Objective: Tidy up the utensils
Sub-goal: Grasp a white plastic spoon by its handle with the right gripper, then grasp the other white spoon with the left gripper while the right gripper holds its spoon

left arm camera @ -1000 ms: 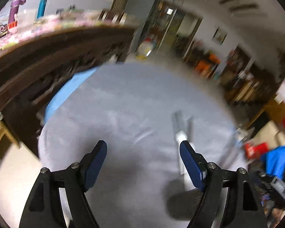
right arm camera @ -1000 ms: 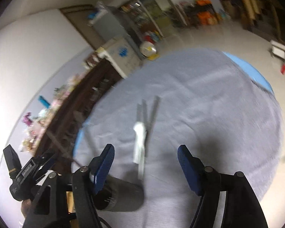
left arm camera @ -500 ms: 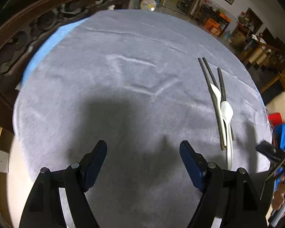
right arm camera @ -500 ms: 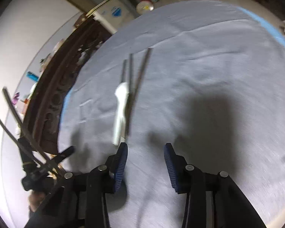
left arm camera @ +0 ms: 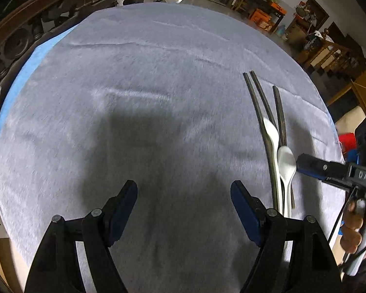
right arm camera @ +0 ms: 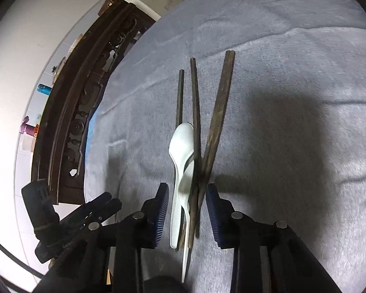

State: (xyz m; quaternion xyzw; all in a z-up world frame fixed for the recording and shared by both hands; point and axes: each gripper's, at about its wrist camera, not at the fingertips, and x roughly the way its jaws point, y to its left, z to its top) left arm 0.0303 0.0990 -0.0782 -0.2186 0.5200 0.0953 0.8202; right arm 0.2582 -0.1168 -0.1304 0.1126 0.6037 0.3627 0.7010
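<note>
Dark wooden chopsticks (left arm camera: 256,97) (right arm camera: 222,102) and two white plastic spoons (left arm camera: 286,163) (right arm camera: 183,141) lie in a loose bundle on the grey tablecloth (left arm camera: 134,97). In the right wrist view my right gripper (right arm camera: 188,190) straddles the near ends of that bundle. Its jaws are closing, with a small gap still showing at each pad. One blue finger of it (left arm camera: 305,164) shows beside a spoon bowl in the left wrist view. My left gripper (left arm camera: 183,190) hangs open over bare cloth, left of the utensils, holding nothing.
The round table has a blue underlay (left arm camera: 24,73) showing at its left edge. Carved dark wooden furniture (left arm camera: 24,36) (right arm camera: 73,122) stands close behind that edge. A person's hand (left arm camera: 353,232) holds the right gripper's handle. Cluttered shelves and boxes (left arm camera: 268,14) fill the far room.
Both grippers have dropped toward the table and tipped downward. The right gripper's jaws have narrowed and come around the ends of the chopsticks and spoons. The left stayed open.
</note>
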